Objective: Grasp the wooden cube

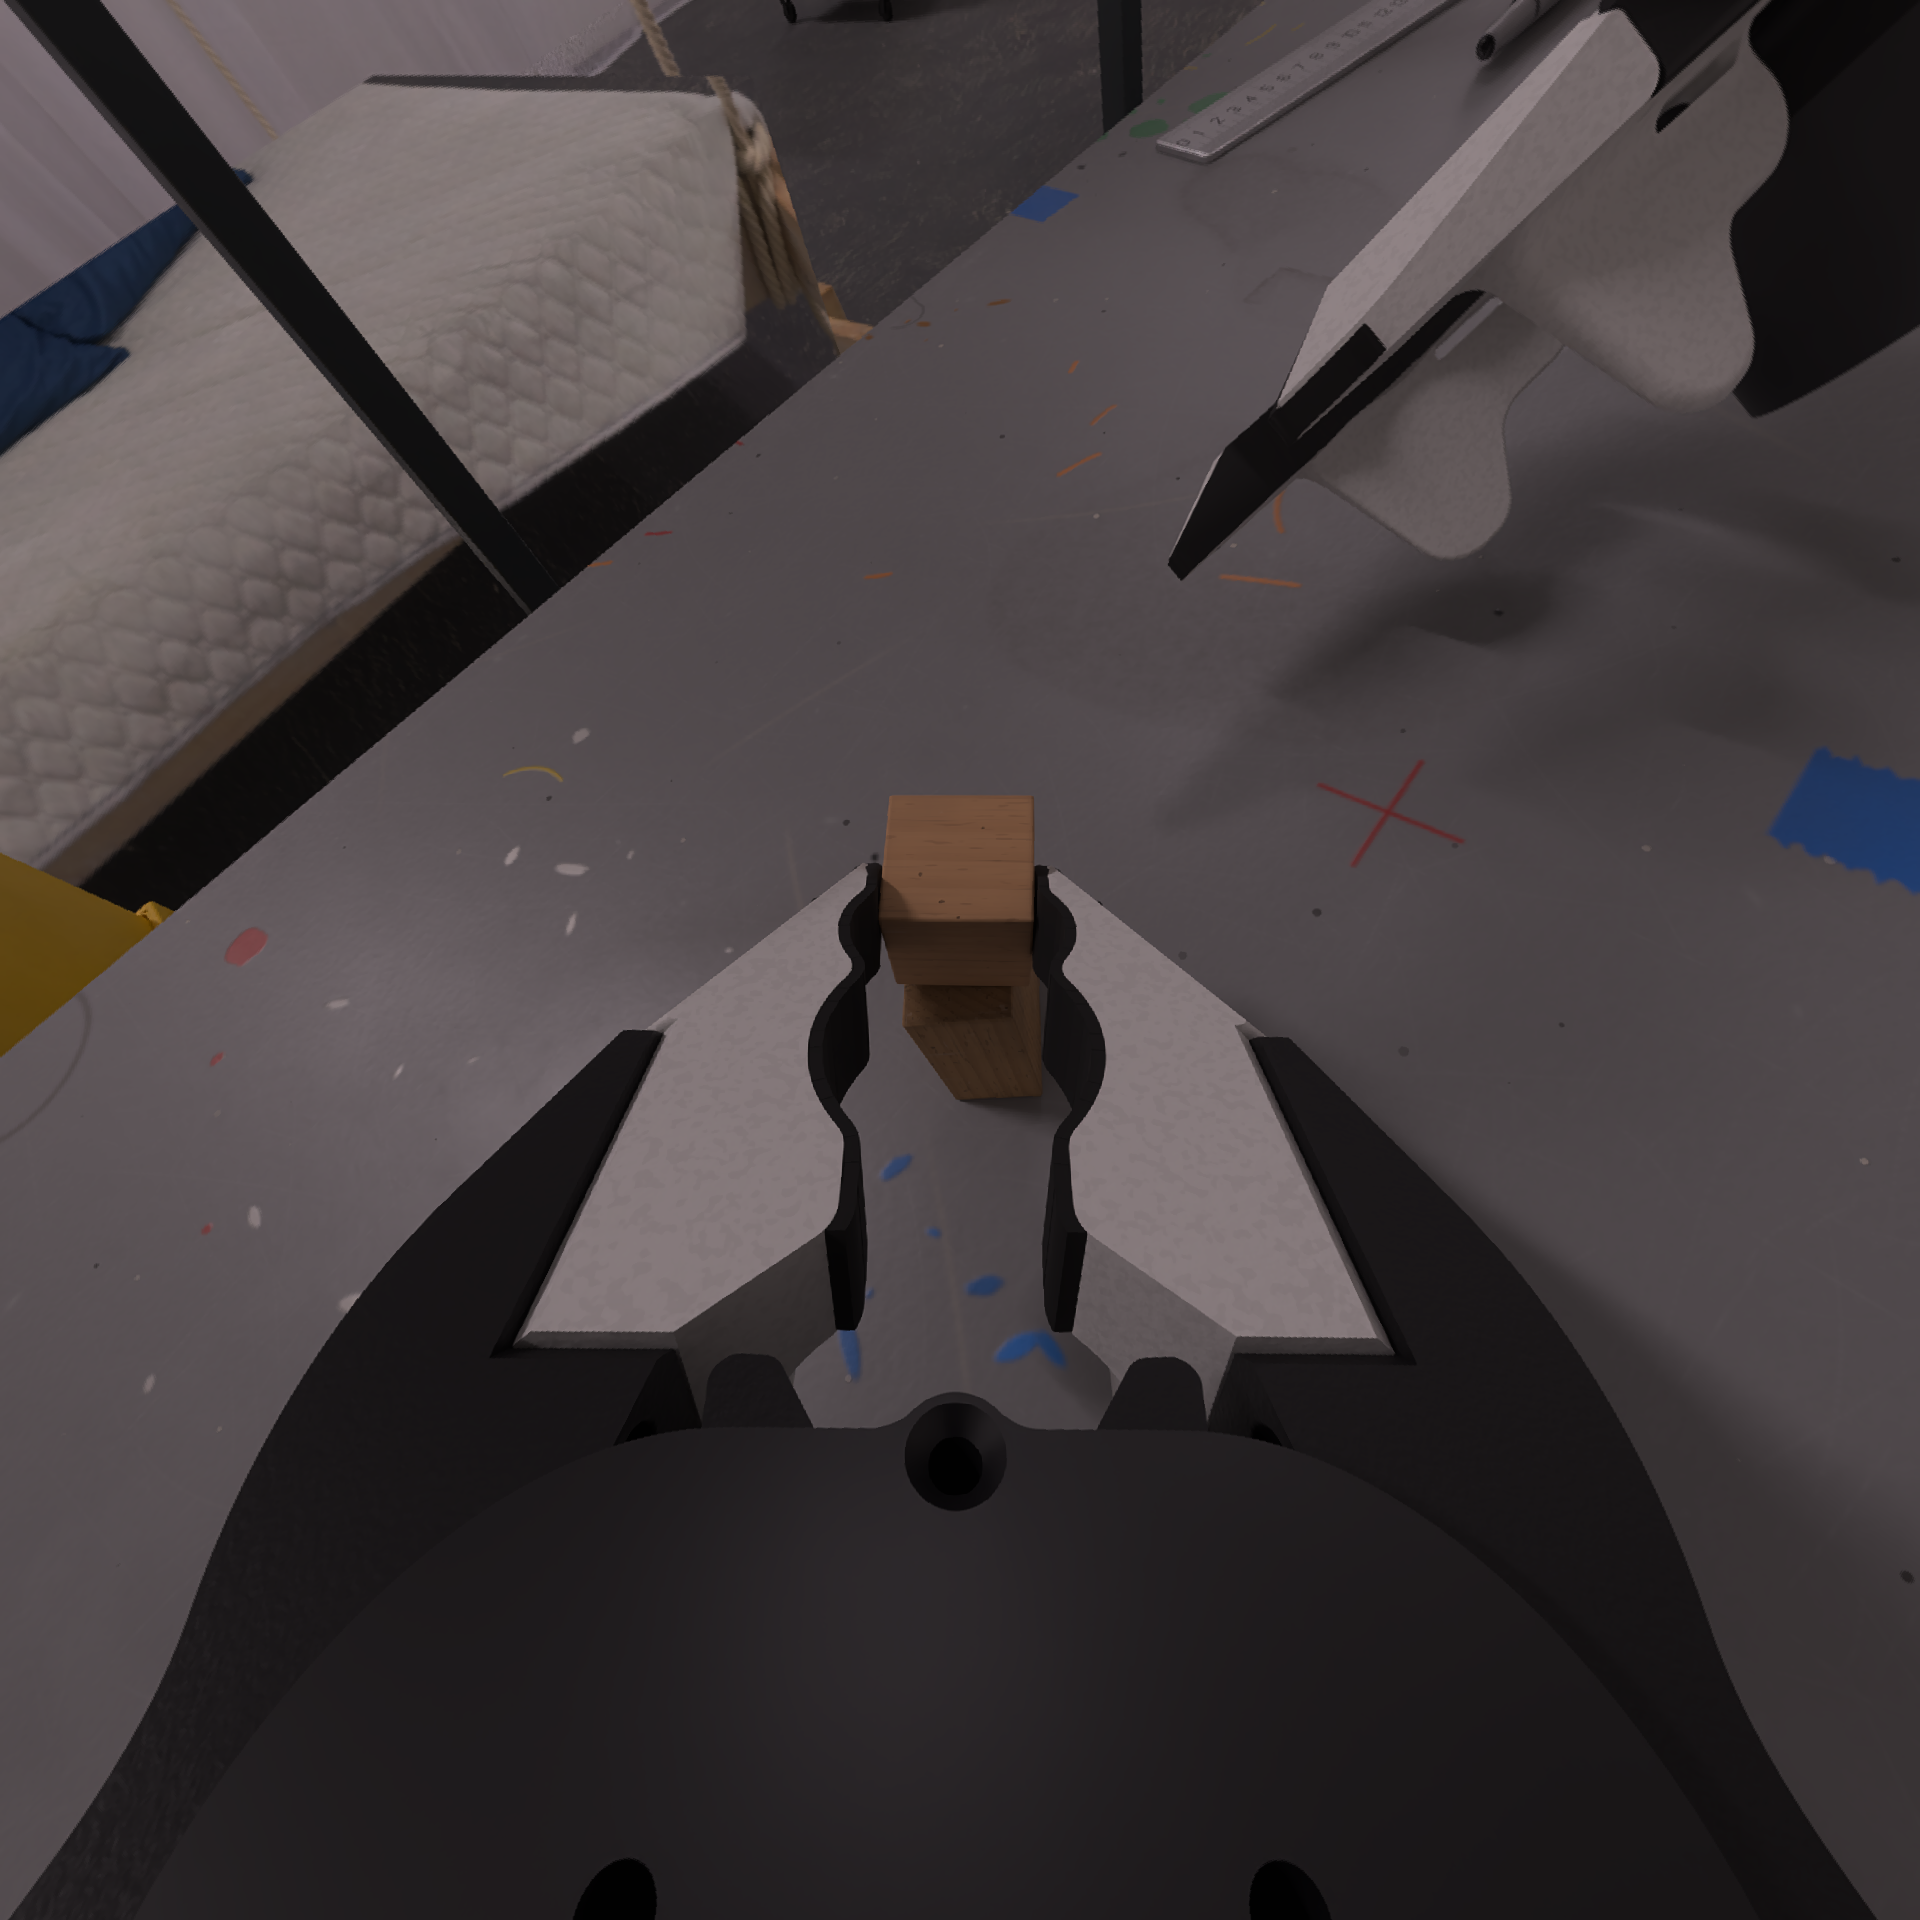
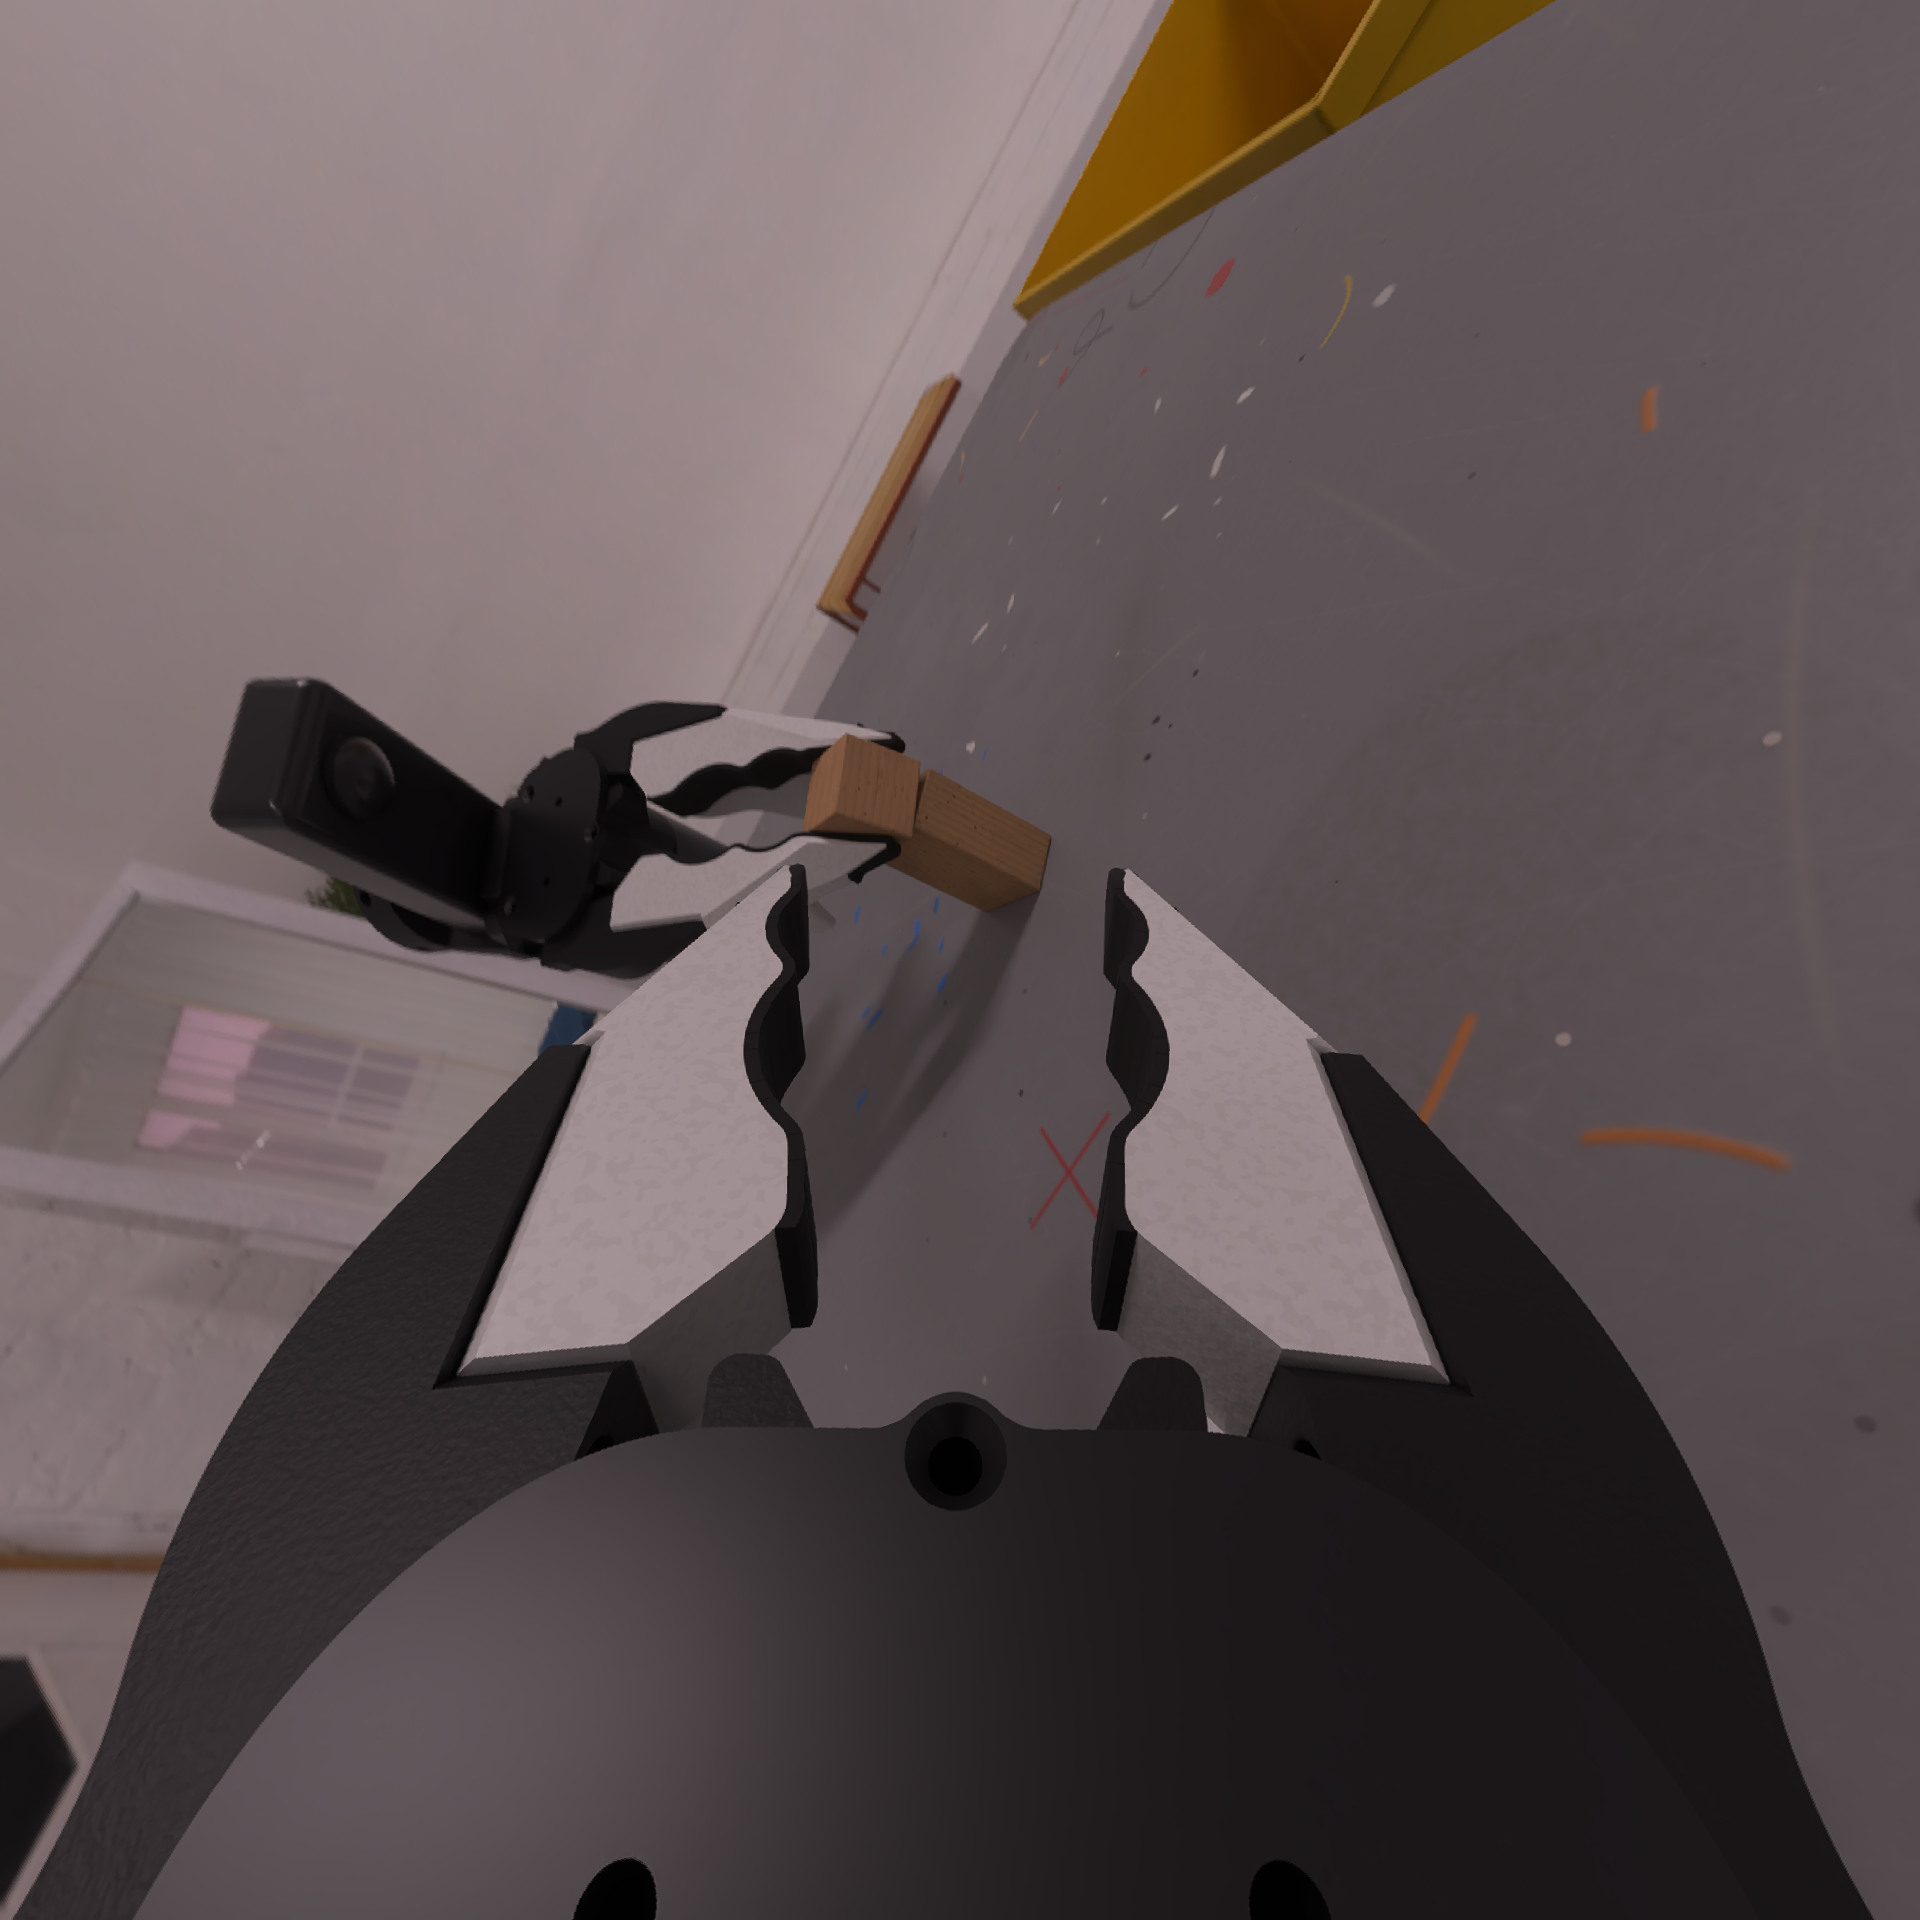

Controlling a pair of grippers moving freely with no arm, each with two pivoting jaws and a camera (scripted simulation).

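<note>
My left gripper point(image 1: 958, 883) is shut on the wooden cube point(image 1: 961, 868), with the fingertips pressed on its two sides. The cube sits right at the top end of a second wooden block point(image 1: 982, 1049) that stands on the grey table point(image 1: 623, 1039). I cannot tell whether the two touch. In the right wrist view, the left gripper point(image 2: 883, 795) holds the cube point(image 2: 857, 795) against the block point(image 2: 977, 842). My right gripper point(image 2: 956, 883) is open and empty, a short way from the block. It also shows in the left wrist view point(image 1: 1278, 457), hovering above the table.
A yellow bin point(image 2: 1195, 156) stands at the table's far side. It also shows in the left wrist view point(image 1: 52, 956). A metal ruler point(image 1: 1299, 83), a red cross mark point(image 1: 1390, 812) and blue tape point(image 1: 1849, 831) lie on the table. A mattress point(image 1: 364, 364) lies beyond the table edge.
</note>
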